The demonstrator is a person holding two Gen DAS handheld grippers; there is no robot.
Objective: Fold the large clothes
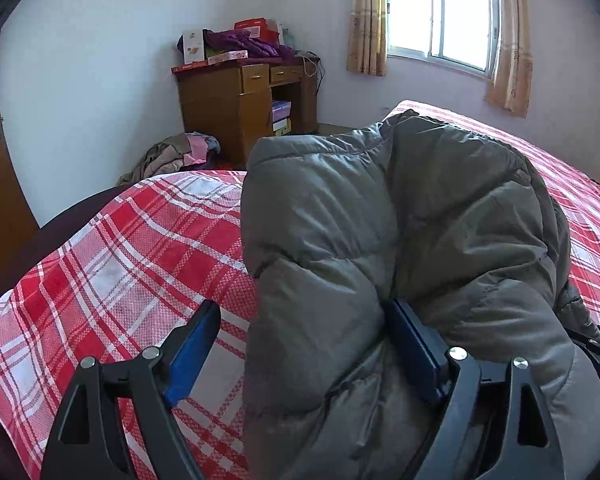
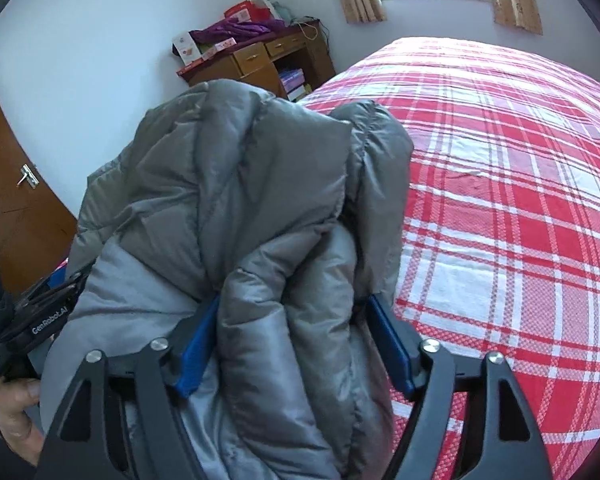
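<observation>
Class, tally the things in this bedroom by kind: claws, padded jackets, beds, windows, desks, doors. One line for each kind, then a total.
claws: 2 (left claw, right claw)
padded jacket: 1
bed: 1
window: 1
desk: 1
door: 1
total: 7
</observation>
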